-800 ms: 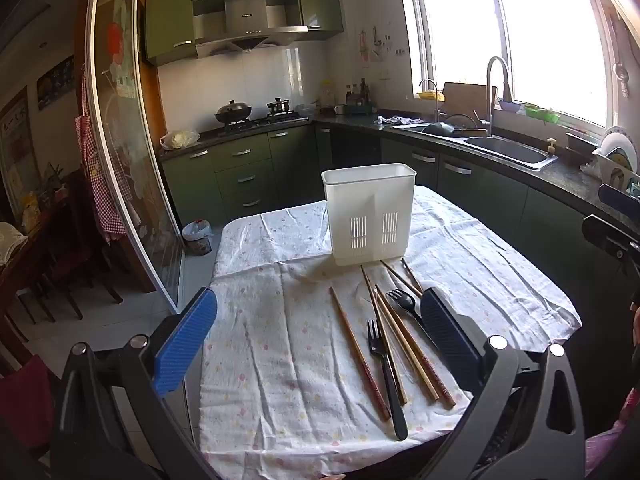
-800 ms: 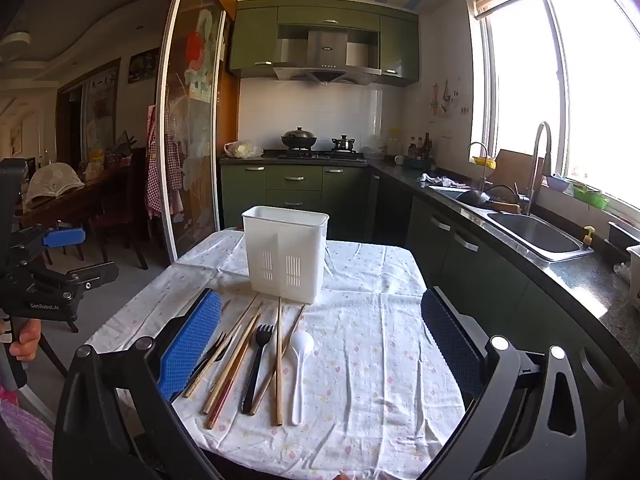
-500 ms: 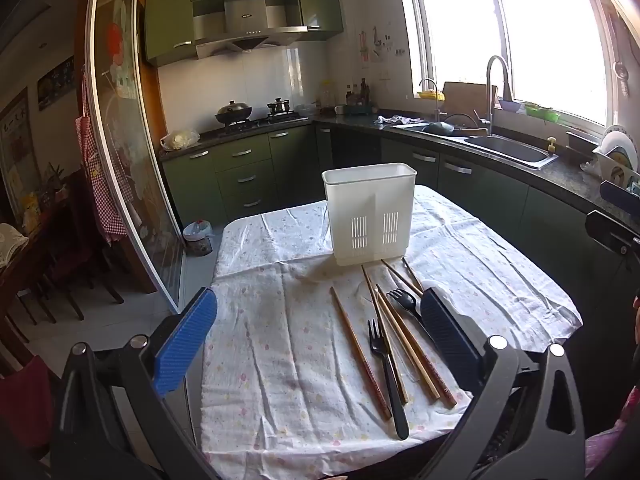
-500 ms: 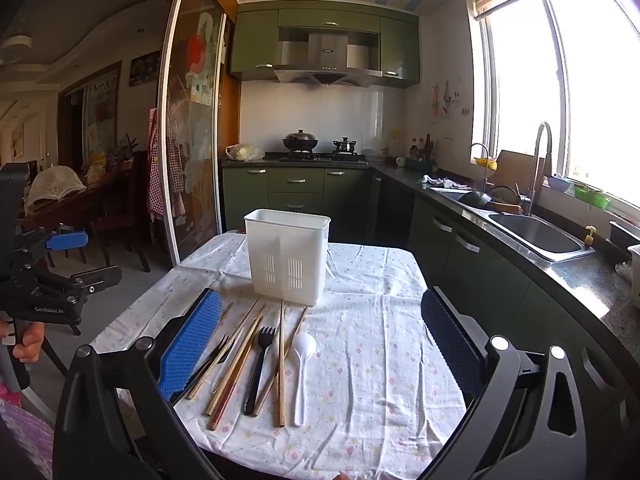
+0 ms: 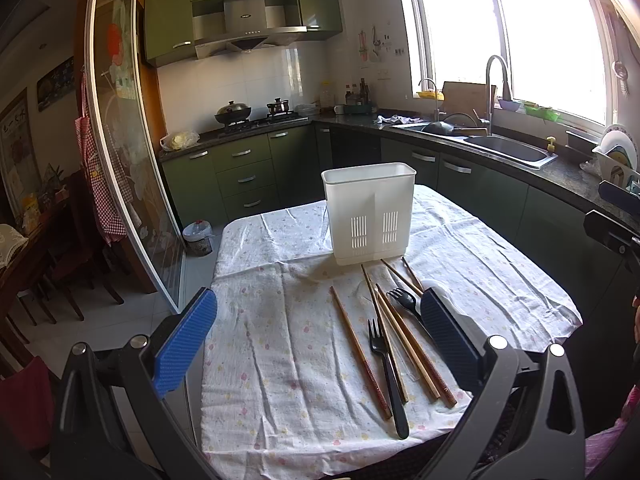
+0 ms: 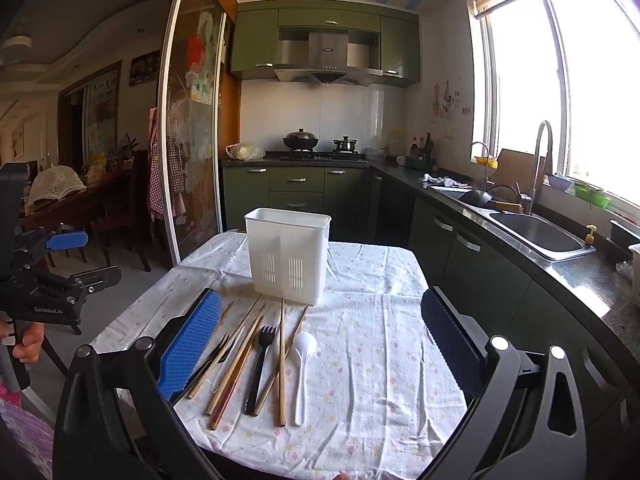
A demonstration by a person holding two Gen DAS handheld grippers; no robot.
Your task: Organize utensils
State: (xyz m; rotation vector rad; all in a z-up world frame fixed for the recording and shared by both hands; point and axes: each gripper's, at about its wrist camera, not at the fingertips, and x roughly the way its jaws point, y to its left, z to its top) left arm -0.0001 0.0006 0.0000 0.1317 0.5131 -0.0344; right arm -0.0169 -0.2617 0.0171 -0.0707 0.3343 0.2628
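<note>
The utensils lay in a loose fan on the desk, which was covered by a white flowered cloth, just in front of a white caddy that stood upright at centre frame. In the right wrist view they read, from left to right, as a black fork partly behind the blue pad, several chopsticks, a second black fork, more chopsticks and a white spoon.

The right hand-held gripper hung over the near edge of the desk, tipped slightly downward, its jaws spread wide with nothing between the pads. The left hand-held gripper was tipped down more steeply, jaws equally spread and empty, the utensils showing at lower right of its frame.

In the left wrist view the caddy stood at centre, and one chopstick lay apart, left of the bunch; the spoon there was almost hidden behind the right pad. Only the right wrist view showed the spoon whole, and at its left edge the left hand-held gripper from outside, with fingers wrapped round its handle. Only the left wrist view showed the right hand-held gripper's tips, at the right edge.
</note>
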